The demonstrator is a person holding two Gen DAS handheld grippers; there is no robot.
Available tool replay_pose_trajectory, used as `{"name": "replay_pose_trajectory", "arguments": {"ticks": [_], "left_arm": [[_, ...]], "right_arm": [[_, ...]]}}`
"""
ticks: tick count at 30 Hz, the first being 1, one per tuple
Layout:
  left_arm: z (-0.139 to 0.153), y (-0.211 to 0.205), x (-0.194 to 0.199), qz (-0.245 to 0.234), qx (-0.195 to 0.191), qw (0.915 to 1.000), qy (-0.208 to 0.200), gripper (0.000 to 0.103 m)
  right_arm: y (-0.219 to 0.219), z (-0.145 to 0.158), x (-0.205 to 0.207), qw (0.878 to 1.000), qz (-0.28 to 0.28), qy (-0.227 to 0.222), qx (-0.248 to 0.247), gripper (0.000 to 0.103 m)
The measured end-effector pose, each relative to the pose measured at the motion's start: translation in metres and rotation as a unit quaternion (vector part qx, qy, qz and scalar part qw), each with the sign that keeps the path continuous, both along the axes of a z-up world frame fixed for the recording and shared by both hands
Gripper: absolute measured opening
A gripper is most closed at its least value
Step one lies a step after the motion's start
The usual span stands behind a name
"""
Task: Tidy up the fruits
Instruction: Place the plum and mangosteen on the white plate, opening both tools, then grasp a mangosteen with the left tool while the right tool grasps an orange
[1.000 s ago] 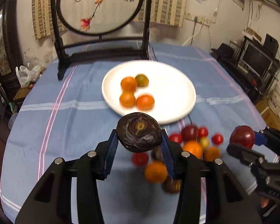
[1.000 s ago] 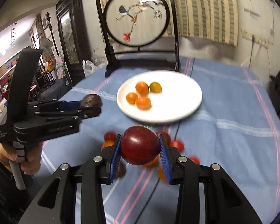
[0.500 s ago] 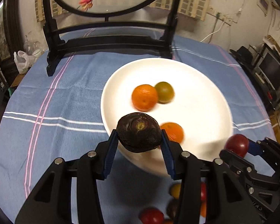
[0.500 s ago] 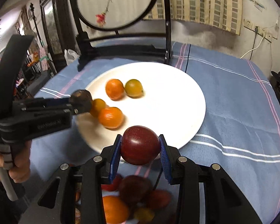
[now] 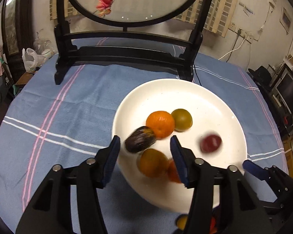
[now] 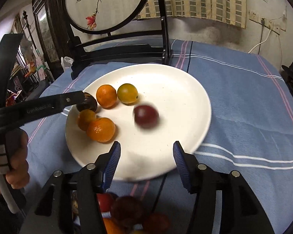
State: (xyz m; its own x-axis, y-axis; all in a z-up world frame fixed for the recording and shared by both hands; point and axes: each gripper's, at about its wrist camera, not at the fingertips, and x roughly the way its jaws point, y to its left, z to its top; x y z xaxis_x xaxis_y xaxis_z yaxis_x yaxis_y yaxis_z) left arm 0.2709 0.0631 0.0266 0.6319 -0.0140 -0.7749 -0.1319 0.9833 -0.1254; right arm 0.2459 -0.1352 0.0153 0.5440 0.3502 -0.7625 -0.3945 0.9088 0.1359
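Oranges crowd the smooth white plate beside a wrinkled dark fruit and blurred red plum, both grippers' fingers released.

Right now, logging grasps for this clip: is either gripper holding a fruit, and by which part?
Nothing is held. The left gripper and right gripper are open; the dark fruit and red fruit are on the white plate.

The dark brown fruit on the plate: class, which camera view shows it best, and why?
The left wrist view: the dark brown fruit lies whole and unhidden on the white plate. In the right wrist view, the left tongs cover part of it.
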Motion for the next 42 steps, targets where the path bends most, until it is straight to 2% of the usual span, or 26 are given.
{"name": "replay_pose_trajectory", "arguments": {"ticks": [4,11,17,25,27,34,39,40,42], "left_arm": [[0.008,-0.002,-0.021,-0.006,0.01,0.9999,-0.01,0.066],[0.005,-0.01,-0.074,-0.02,0.002,0.9998,-0.005,0.067],[-0.01,-0.023,-0.122,-0.035,0.016,0.9992,0.007,0.072],[-0.031,-0.05,-0.175,-0.071,-0.001,0.9968,0.036,0.072],[-0.034,-0.056,-0.183,-0.078,-0.001,0.9961,0.042,0.072],[-0.056,-0.079,-0.19,-0.102,-0.004,0.992,0.074,0.072],[-0.062,-0.087,-0.185,-0.093,0.012,0.9929,0.073,0.069],[-0.062,-0.088,-0.182,-0.09,0.015,0.9932,0.072,0.068],[-0.062,-0.091,-0.175,-0.086,0.032,0.9932,0.072,0.056]], "right_arm": [[-0.013,0.006,-0.016,1.0,-0.005,-0.001,0.011,0.059],[-0.033,0.004,-0.052,1.0,-0.017,0.007,0.012,0.059],[-0.05,-0.002,-0.09,1.0,-0.026,0.012,0.009,0.059],[-0.064,-0.007,-0.138,1.0,-0.028,0.004,0.009,0.06],[-0.067,-0.009,-0.147,1.0,-0.029,0.0,0.01,0.063],[-0.08,-0.015,-0.168,0.999,-0.036,-0.005,0.022,0.064],[-0.086,-0.016,-0.174,0.999,-0.031,-0.009,0.021,0.064],[-0.087,-0.016,-0.175,0.999,-0.03,-0.009,0.022,0.064],[-0.089,-0.017,-0.176,0.999,-0.027,-0.009,0.026,0.065]]}}
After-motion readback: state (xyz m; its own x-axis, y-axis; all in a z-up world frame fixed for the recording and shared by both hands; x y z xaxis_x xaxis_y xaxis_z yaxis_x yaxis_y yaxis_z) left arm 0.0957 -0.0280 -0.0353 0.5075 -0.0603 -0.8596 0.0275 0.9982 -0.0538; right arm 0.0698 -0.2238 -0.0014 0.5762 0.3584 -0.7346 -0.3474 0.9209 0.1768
